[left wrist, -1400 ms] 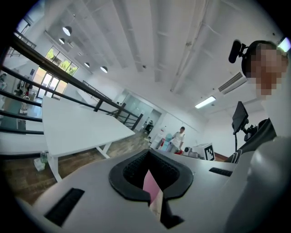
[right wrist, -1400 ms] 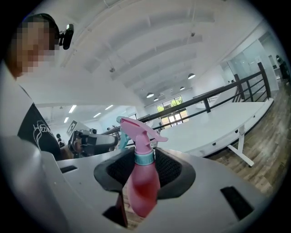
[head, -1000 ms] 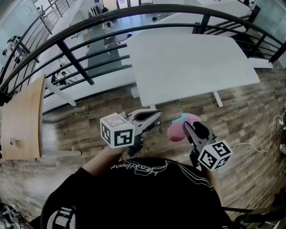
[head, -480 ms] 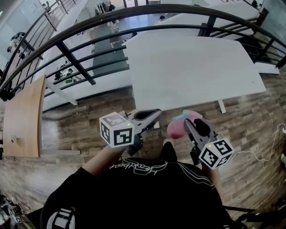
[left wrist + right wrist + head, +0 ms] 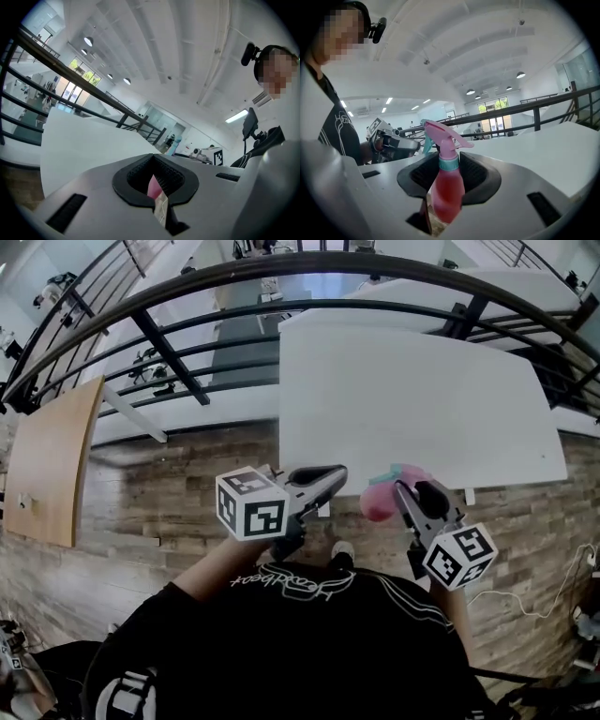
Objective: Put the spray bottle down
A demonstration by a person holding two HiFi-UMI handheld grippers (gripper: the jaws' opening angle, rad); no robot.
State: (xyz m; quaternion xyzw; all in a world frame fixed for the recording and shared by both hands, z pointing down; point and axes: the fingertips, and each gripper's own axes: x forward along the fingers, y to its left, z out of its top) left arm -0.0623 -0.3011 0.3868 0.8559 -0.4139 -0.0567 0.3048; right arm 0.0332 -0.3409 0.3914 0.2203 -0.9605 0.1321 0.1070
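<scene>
Got the spray bottle (image 5: 446,187) pinched in the right gripper (image 5: 449,176), with the black ribbed pads (image 5: 477,174) squeezed onto the rounded body just below the teal collar (image 5: 450,162). Looks like glossy, see-through pink plastic for the body, plus a paler pink trigger head (image 5: 443,133) and a teal bit poking out behind it at 10 o'clock. Can't see the bottom of the bottle from the right gripper view, cut off by the smooth grey jaw shells.

From the head view, only getting a pink blob with a teal tip, sitting at 10 o'clock from the marker cube (image 5: 459,557). Held up over the plank floor (image 5: 169,502), right at the near edge of the white table (image 5: 412,381). Not set down on anything yet.

Left gripper (image 5: 155,183) closed down to a thin slit, nothing clamped in it, just a sliver of pink and floor showing through the gap. Held roughly level and pointing toward 2 o'clock in the head view, with the right one pointing toward 11, so both tips angled in toward each other.

Bare left forearm (image 5: 217,570) coming up out of a black shirt (image 5: 281,652) at 6 o'clock. Can't really make out the right arm behind its cube.

Matte, flat tabletop, black metal railing (image 5: 169,357) curving round it from 9 to 1 o'clock, pale wooden panel (image 5: 52,460) at 9 o'clock.
</scene>
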